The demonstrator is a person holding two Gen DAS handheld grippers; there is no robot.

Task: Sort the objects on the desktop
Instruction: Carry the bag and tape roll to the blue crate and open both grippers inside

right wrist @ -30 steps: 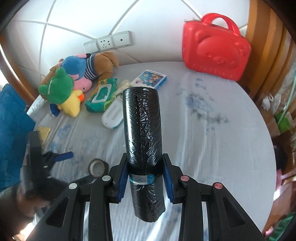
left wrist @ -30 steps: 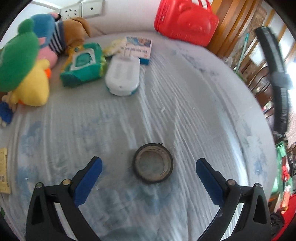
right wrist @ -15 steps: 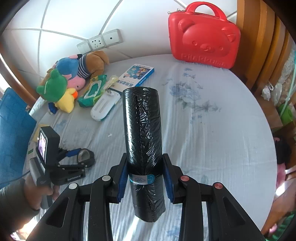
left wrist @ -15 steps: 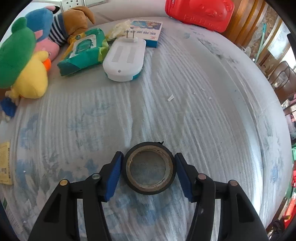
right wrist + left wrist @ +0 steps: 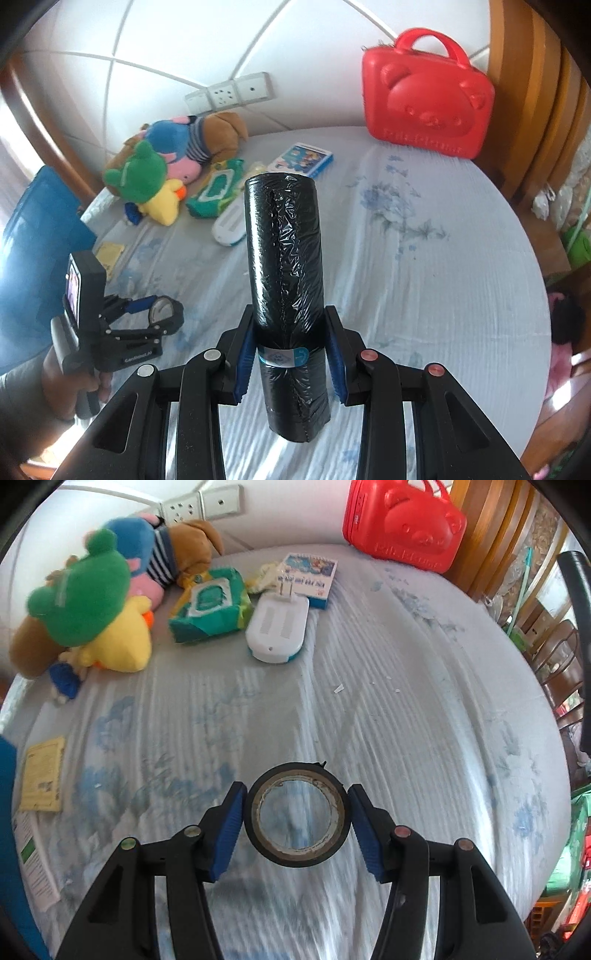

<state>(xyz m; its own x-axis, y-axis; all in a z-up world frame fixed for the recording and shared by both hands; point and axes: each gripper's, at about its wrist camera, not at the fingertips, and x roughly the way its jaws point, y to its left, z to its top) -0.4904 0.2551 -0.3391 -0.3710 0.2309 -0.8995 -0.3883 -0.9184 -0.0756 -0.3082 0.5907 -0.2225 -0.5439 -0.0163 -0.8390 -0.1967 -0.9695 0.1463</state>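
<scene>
The left claw (image 5: pixel 295 825) grips the black ring-shaped tape roll (image 5: pixel 296 815) by its rim above the blue-flowered cloth surface (image 5: pixel 406 709), hole facing the camera. The right claw (image 5: pixel 290 363) clamps the black plastic-wrapped bag roll (image 5: pixel 284 266), long axis pointing forward along the fingers.

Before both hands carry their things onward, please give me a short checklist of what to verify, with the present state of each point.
1. Left gripper pads on both sides of the black tape roll: ok.
2. Tape roll clear of the tablecloth: cannot tell.
3. Right gripper clamped on the black bag roll: ok.
4. Bag roll gripped at its middle: not ok, pads sit near the lower end, at the paper band.
5. Open cloth ahead toward the red case: ok.
</scene>
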